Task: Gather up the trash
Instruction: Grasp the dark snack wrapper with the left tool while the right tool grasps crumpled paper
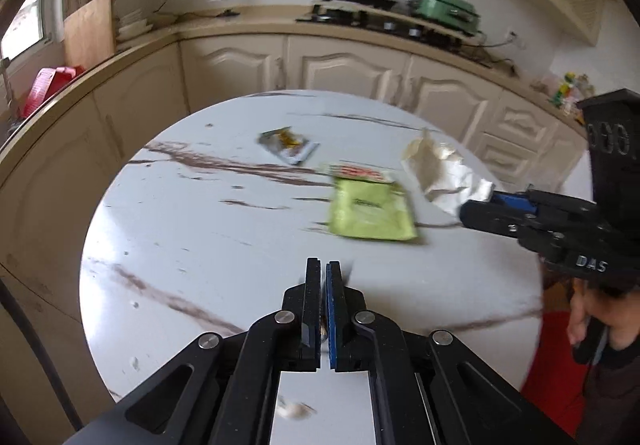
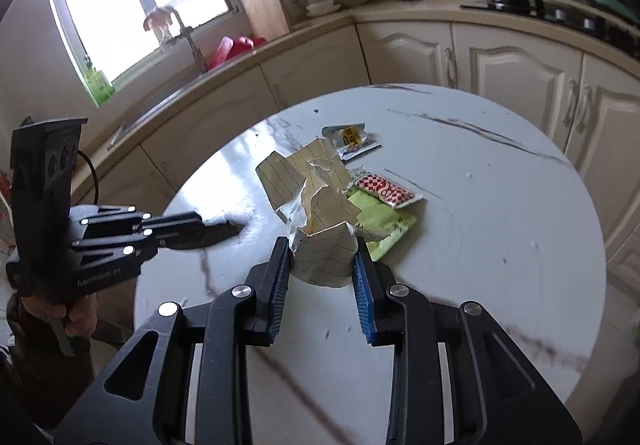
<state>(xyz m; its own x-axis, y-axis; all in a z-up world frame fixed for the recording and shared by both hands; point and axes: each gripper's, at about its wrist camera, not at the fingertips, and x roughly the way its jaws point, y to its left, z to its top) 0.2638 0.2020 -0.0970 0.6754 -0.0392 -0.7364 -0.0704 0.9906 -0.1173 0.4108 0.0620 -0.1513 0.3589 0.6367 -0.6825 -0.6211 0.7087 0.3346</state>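
My right fingers (image 2: 322,245) are clamped on a crumpled sheet of lined paper (image 2: 316,189), pinching its lower end between the blue pads, with the rest of the sheet sticking up and forward, off the surface (image 2: 500,225). In the left view the same paper (image 1: 436,169) juts out from the tips of my right fingers (image 1: 474,207) above the right side of the round marble surface (image 1: 200,225).

My left fingers (image 1: 324,269) are pressed together; a small bit of something shows low in the gap between the pads, too blurred to say what it is. From the right view they (image 2: 230,231) hang over the left part of the surface, apart from the trash.

Three wrappers lie on the surface. The green packet (image 1: 370,211) lies flat near the middle, with the red-and-white wrapper (image 1: 358,173) touching its far edge. The silver wrapper (image 1: 288,145) lies alone farther back, apart from both. In the right view the paper partly covers the green packet (image 2: 384,225); the red-and-white wrapper (image 2: 384,189) lies just beyond it and the silver wrapper (image 2: 352,139) farther back.
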